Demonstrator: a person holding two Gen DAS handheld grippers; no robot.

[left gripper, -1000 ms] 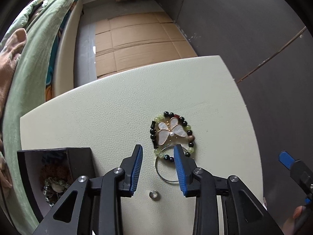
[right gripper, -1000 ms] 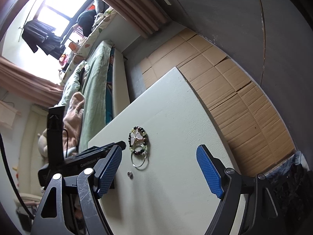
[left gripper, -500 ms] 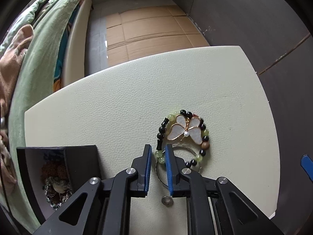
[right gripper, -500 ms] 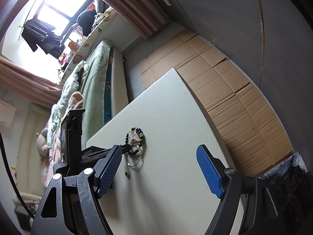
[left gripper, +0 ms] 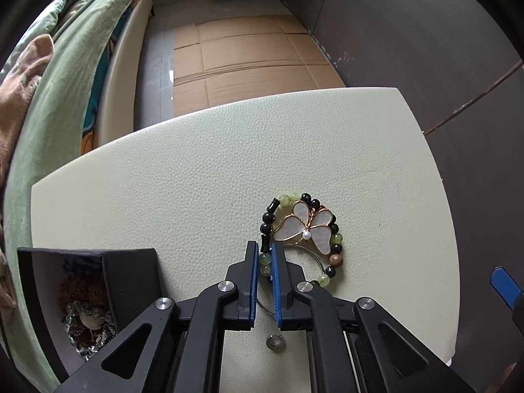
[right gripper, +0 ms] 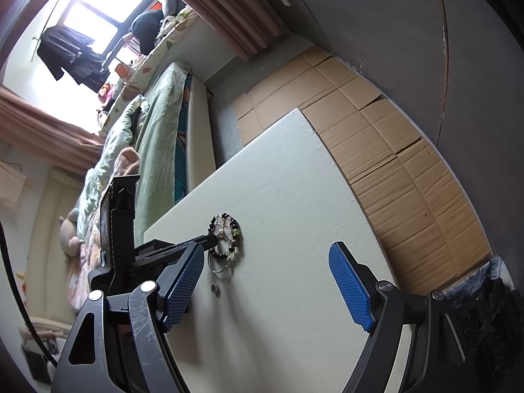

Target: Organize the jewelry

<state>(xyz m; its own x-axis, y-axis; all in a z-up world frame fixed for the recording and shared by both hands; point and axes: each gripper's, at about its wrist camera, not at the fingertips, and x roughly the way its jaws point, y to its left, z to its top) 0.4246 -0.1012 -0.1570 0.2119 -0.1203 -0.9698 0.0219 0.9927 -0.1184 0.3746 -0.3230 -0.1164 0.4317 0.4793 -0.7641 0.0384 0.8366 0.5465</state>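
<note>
At the near edge of the pale table (left gripper: 183, 177), the left gripper (left gripper: 263, 255) points steeply down, its blue pads having just been closing until they pinch the near-left arc of a beaded bracelet (left gripper: 267, 229), green beads showing in the narrow slit between them. The bracelet lies flat right of the table's middle, ringing a shell-petalled butterfly ornament (left gripper: 304, 226) with a thin wire hoop (right gripper: 218, 267) under its near side. The strand looks light and limp, likely to sag and swing when lifted, its round beads apt to slip; a hold across the beads, as here, seems sounder than any on the ornament, whose thin petals appear fragile. The hoop may snag and ride along. A small metal ring (left gripper: 275, 341) sits loose, just nearer than the pads. At left stands an open dark box (left gripper: 129, 271) already holding other pieces, with nothing on the table between. The right gripper (right gripper: 265, 281) hovers with jaws spread wide and empty. Beyond lie flattened cardboard (left gripper: 249, 55) and a green-covered bed (left gripper: 65, 75).
</note>
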